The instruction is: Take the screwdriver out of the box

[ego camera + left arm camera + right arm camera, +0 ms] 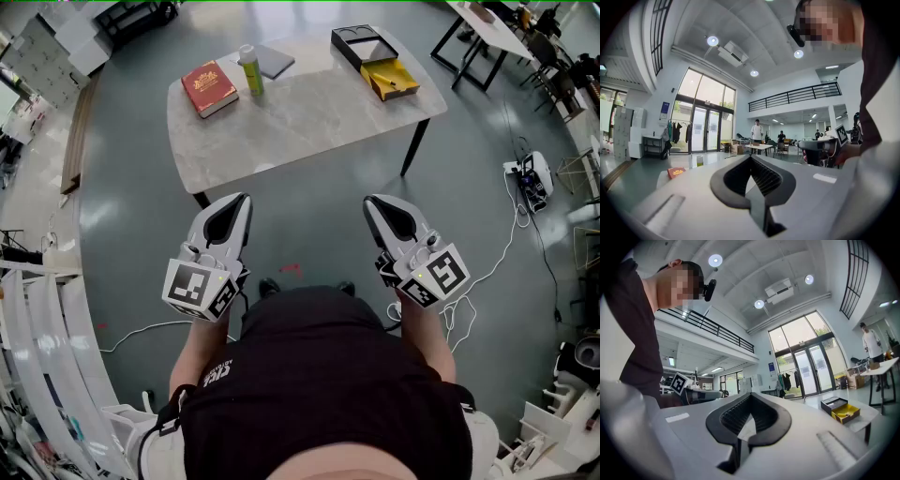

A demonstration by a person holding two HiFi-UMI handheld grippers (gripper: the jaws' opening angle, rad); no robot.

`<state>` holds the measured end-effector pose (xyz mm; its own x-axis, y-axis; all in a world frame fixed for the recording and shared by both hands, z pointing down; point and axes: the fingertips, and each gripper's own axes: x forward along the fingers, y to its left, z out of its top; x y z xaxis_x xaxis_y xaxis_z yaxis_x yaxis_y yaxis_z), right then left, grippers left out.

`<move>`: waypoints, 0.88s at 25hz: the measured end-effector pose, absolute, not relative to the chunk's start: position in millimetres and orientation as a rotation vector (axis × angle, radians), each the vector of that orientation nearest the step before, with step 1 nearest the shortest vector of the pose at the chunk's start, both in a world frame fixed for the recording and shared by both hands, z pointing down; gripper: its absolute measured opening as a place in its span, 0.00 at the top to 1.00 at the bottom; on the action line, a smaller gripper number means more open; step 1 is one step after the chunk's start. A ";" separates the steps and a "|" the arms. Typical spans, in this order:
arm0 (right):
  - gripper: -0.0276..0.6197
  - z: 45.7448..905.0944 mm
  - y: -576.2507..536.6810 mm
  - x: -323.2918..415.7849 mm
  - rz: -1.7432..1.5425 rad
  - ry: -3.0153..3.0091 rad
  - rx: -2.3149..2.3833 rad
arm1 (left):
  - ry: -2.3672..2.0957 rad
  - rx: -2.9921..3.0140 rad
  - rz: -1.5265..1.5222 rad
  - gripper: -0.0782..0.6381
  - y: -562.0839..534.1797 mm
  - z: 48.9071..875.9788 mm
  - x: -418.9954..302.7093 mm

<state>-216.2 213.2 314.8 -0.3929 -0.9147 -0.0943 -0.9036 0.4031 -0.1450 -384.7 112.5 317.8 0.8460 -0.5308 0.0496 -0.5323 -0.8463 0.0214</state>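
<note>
One marble-look, round-cornered desk [309, 117] carries one red book [209, 87], one cylindrical yellow-green bottle [250, 70] and, at its right end, one black rectangular box [364, 45] with a yellow tray [391, 80]. Any screwdriver there is too small to see. Short of the desk, the left tool [242, 199] and right tool [370, 200] are both closed and empty.

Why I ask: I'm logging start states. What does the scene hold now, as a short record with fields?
table: ahead of both grippers, not reached
box: black, open, at the table's far right corner
yellow tray: next to the box
screwdriver: cannot be made out
other items: red book, green bottle, grey pad
left gripper: fingers shut, empty
right gripper: fingers shut, empty
</note>
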 end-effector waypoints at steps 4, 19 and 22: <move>0.94 300.2 227.0 -217.0 -0.004 2.517 -1.590 | -0.861 2.984 0.060 0.89 120.6 311.1 -378.7; 0.94 293.6 293.3 -149.9 0.062 2.423 -1.697 | -0.648 3.047 0.062 0.89 179.3 319.9 -286.4; 0.94 299.4 318.0 -125.2 0.044 2.378 -1.733 | -0.567 3.065 0.071 0.89 199.0 321.5 -252.7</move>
